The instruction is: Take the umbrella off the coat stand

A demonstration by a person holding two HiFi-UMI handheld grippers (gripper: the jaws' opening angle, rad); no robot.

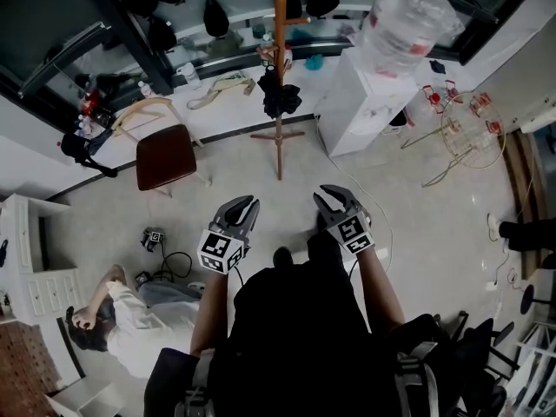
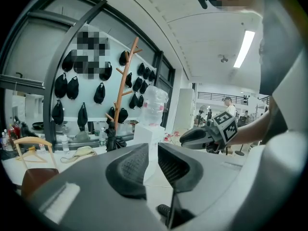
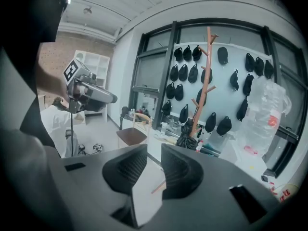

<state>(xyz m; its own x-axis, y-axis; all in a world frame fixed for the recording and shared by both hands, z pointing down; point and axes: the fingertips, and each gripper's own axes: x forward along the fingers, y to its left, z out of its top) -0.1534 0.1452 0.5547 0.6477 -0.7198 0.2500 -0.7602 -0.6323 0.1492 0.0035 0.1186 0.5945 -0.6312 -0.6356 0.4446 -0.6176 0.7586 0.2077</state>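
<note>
The wooden coat stand rises from the floor ahead of me, by the white ledge. A black folded umbrella hangs from one of its pegs. Both gripper views show the umbrella too, far off beyond the jaws. In the head view my left gripper and right gripper are held side by side, well short of the stand. Each has a narrow gap between its jaws and nothing in it.
A brown-seated chair stands left of the stand; a white water dispenser with a clear bottle stands to its right. A wire rack lies further right. A person sits on the floor lower left, near cables.
</note>
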